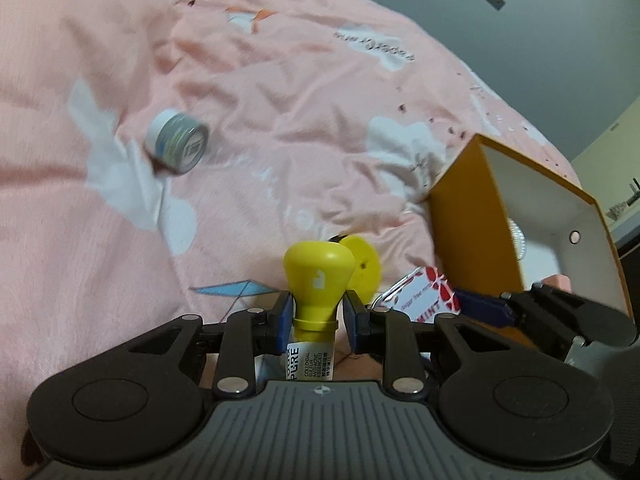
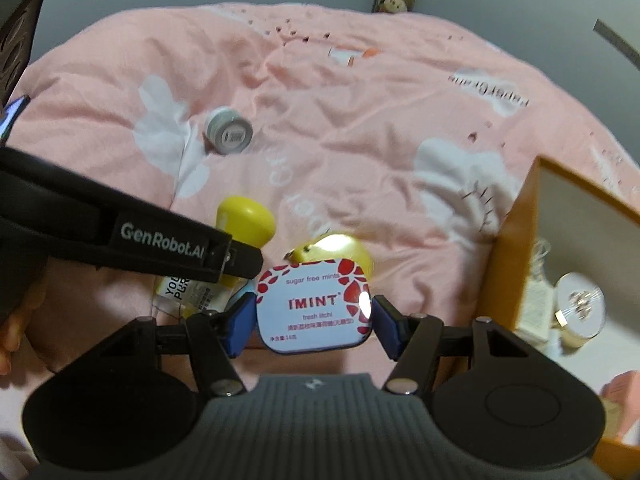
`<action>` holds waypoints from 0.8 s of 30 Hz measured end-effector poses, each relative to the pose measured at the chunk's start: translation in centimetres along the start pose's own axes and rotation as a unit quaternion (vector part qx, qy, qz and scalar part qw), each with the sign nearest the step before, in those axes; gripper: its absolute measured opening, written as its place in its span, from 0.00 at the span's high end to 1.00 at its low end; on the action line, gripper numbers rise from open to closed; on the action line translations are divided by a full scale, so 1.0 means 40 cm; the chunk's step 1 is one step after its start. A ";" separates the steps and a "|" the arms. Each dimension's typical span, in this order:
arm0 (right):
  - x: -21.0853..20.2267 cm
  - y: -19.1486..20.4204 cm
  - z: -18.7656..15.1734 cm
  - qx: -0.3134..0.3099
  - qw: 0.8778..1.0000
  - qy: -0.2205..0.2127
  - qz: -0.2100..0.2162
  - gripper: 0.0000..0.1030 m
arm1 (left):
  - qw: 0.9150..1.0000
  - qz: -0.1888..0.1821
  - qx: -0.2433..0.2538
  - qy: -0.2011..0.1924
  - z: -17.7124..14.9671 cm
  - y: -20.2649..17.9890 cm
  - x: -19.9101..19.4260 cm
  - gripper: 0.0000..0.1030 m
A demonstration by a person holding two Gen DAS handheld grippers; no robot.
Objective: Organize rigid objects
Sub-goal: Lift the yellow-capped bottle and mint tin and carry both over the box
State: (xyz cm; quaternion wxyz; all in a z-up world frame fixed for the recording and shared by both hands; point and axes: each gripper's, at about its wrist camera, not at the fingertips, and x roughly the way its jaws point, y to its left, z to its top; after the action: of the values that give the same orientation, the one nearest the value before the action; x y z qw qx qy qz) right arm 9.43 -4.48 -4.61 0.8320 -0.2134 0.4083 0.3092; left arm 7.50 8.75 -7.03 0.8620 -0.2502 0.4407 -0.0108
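Left gripper clamps a yellow-capped tube at its neck, just left of the mint tin, which the right gripper grips by its sides. Behind the tin lies a yellow ball (partly hidden); right of the tin stands an orange box. Farther behind and left of the tin, a small grey jar lies tipped on the pink bedspread.

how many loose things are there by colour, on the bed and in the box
Yellow: 2, the tube in the left claw and a round thing behind the tin.
White and red: 1, the mint tin in the right claw.
Grey: 1, the jar on the bed.
Gold and white: 1, a jar in the box.
Total: 5
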 end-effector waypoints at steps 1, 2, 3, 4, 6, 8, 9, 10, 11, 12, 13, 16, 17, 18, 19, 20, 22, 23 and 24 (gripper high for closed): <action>-0.013 -0.005 0.005 -0.003 1.000 -0.005 -0.005 0.40 | 1.000 -0.003 0.001 -0.003 0.003 -0.006 -0.006 0.71; -0.023 -0.009 0.009 -0.006 1.000 -0.010 -0.008 0.40 | 1.000 -0.004 0.004 -0.006 0.006 -0.011 -0.012 0.71; -0.036 -0.016 0.014 -0.007 1.000 -0.016 -0.013 0.40 | 1.000 -0.005 0.005 -0.009 0.010 -0.017 -0.017 0.71; -0.047 -0.021 0.017 -0.008 1.000 -0.021 -0.016 0.40 | 1.000 -0.009 0.007 -0.012 0.016 -0.025 -0.024 0.71; -0.074 -0.034 0.026 -0.012 0.999 -0.032 -0.025 0.40 | 1.000 -0.020 0.010 -0.018 0.030 -0.041 -0.039 0.71; -0.100 -0.046 0.032 -0.018 0.998 -0.042 -0.036 0.40 | 0.999 -0.031 0.016 -0.023 0.046 -0.063 -0.052 0.71; -0.115 -0.057 0.036 -0.020 0.998 -0.048 -0.041 0.40 | 0.999 -0.039 0.020 -0.026 0.054 -0.078 -0.059 0.71; -0.127 -0.066 0.039 -0.021 0.997 -0.053 -0.045 0.40 | 0.998 -0.048 0.022 -0.026 0.062 -0.092 -0.063 0.71; -0.141 -0.079 0.044 -0.021 0.997 -0.057 -0.050 0.40 | 0.998 -0.060 0.022 -0.025 0.070 -0.106 -0.067 0.71; -0.155 -0.096 0.048 -0.020 0.996 -0.061 -0.056 0.40 | 0.997 -0.073 0.020 -0.023 0.080 -0.120 -0.070 0.71; -0.167 -0.112 0.051 -0.018 0.996 -0.063 -0.061 0.40 | 0.996 -0.085 0.022 -0.020 0.088 -0.138 -0.070 0.71; -0.200 -0.167 0.056 -0.011 0.995 -0.061 -0.074 0.40 | 0.993 -0.114 0.035 -0.018 0.114 -0.196 -0.067 0.71; -0.207 -0.187 0.057 -0.008 0.995 -0.059 -0.079 0.40 | 0.991 -0.125 0.038 -0.014 0.124 -0.218 -0.062 0.71; -0.214 -0.208 0.056 -0.003 0.995 -0.057 -0.085 0.40 | 0.990 -0.137 0.042 -0.010 0.133 -0.240 -0.056 0.71; -0.221 -0.228 0.054 0.002 0.994 -0.054 -0.091 0.40 | 0.988 -0.147 0.048 -0.005 0.139 -0.265 -0.049 0.71; -0.228 -0.250 0.050 0.006 0.994 -0.051 -0.098 0.40 | 0.986 -0.155 0.057 -0.002 0.142 -0.290 -0.042 0.71; -0.235 -0.294 0.042 0.015 0.993 -0.043 -0.112 0.40 | 0.983 -0.168 0.078 0.004 0.144 -0.337 -0.021 0.71; -0.238 -0.317 0.037 0.020 0.992 -0.037 -0.120 0.40 | 0.981 -0.171 0.087 0.009 0.144 -0.360 -0.006 0.71; -0.240 -0.341 0.031 0.027 0.991 -0.031 -0.128 0.40 | 0.980 -0.177 0.093 0.015 0.144 -0.383 0.011 0.71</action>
State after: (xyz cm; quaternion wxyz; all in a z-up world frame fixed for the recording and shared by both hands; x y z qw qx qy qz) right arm 14.94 -16.79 5.28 0.8822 -0.2318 0.3599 0.1961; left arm 15.27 -2.34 2.20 0.8594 -0.2425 0.3992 -0.2080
